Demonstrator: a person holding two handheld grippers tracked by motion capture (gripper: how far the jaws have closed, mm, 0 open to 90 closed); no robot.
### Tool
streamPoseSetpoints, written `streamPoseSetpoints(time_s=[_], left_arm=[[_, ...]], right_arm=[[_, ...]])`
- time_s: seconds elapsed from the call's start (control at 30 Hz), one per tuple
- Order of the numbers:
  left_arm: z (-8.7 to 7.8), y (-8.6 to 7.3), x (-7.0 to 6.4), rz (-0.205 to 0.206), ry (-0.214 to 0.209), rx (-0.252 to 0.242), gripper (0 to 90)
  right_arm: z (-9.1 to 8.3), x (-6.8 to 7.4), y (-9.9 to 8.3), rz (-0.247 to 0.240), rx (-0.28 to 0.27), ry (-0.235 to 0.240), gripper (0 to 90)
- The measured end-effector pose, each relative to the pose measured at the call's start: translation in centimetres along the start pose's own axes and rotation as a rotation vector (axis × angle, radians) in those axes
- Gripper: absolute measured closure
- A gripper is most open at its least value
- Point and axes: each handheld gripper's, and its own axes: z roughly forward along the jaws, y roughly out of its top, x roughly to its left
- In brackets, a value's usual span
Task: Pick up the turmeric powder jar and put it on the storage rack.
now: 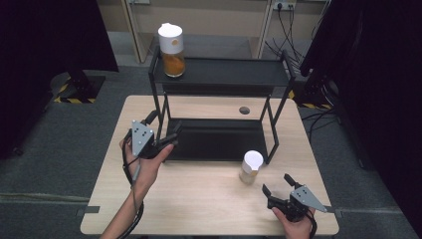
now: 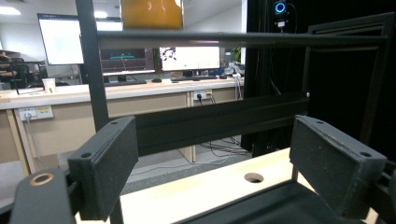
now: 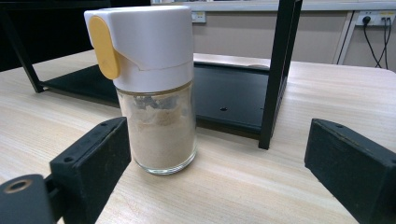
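A glass shaker jar (image 1: 250, 168) with a white cap stands upright on the tabletop (image 1: 199, 199), near the front right leg of a black two-level rack (image 1: 224, 79). The right gripper (image 1: 277, 186) sits just to the jar's right and toward the person, jaws spread wide and holding nothing. In the right gripper view the jar (image 3: 156, 93) stands ahead, nearer one jaw, not touching either. It holds pale beige powder to about two thirds. The left gripper (image 1: 169, 137) is at the rack's lower shelf, wide open and empty. On the top shelf stands a second jar (image 1: 172, 50) with orange contents.
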Motion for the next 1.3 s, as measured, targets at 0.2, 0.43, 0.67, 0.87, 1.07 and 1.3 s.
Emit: streamPoseSetpoints(time_s=[0.2, 0.43, 0.67, 0.87, 1.07, 1.3], left_arm=[[-1.0, -1.9, -0.3, -0.018, -0.013, 0.016, 14.9], [-1.7, -3.9, -0.5, -0.043, -0.016, 0.039, 14.9], [-2.5, -5.3, -0.7, -0.054, -0.02, 0.053, 14.7], [-3.3, -6.6, -0.9, -0.069, -0.024, 0.064, 14.4], [-3.9, -7.8, -1.2, -0.073, -0.026, 0.09, 14.5], [-4.3, -9.0, -1.2, -0.073, -0.025, 0.13, 14.4]], right_arm=[[0.0, 0.0, 0.0, 0.002, 0.0, 0.0, 7.5], [0.0, 0.0, 0.0, 0.002, 0.0, -0.002, 7.5], [0.0, 0.0, 0.0, 0.002, -0.001, -0.002, 7.5], [0.0, 0.0, 0.0, 0.0, 0.0, -0.002, 7.5], [0.0, 0.1, 0.0, -0.001, 0.0, -0.003, 7.5], [0.0, 0.1, 0.0, 0.0, -0.001, -0.002, 7.5]])
